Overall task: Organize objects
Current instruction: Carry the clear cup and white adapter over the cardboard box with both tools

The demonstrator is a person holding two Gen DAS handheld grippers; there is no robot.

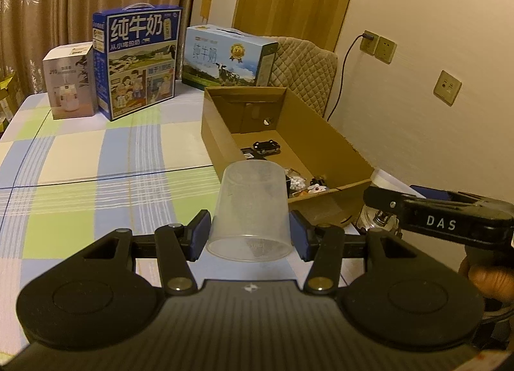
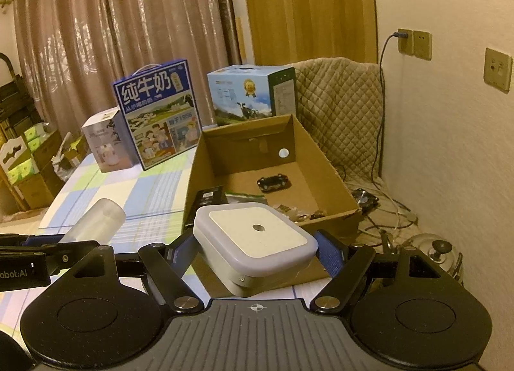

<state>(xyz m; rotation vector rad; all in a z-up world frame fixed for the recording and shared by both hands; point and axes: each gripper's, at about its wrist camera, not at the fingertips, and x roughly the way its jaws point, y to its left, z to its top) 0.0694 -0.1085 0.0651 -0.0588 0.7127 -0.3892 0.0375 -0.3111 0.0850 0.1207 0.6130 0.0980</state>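
My left gripper [image 1: 250, 237] is shut on a clear plastic cup [image 1: 252, 210], held upside down above the checked tablecloth, just left of an open cardboard box [image 1: 321, 133]. My right gripper [image 2: 257, 253] is shut on a square white night light [image 2: 257, 239] and holds it in front of the box's near wall [image 2: 192, 171]. The cup also shows at the left of the right wrist view [image 2: 96, 220]. The box holds a black toy car [image 2: 273, 182], a black packet [image 2: 208, 195] and several small items.
Two milk cartons [image 1: 141, 59] [image 1: 228, 56] and a white humidifier box [image 1: 72, 81] stand at the table's far side. A quilted chair [image 2: 340, 107] is behind the box. A glass kettle [image 2: 430, 248], cables and a wall socket [image 2: 404, 41] lie to the right.
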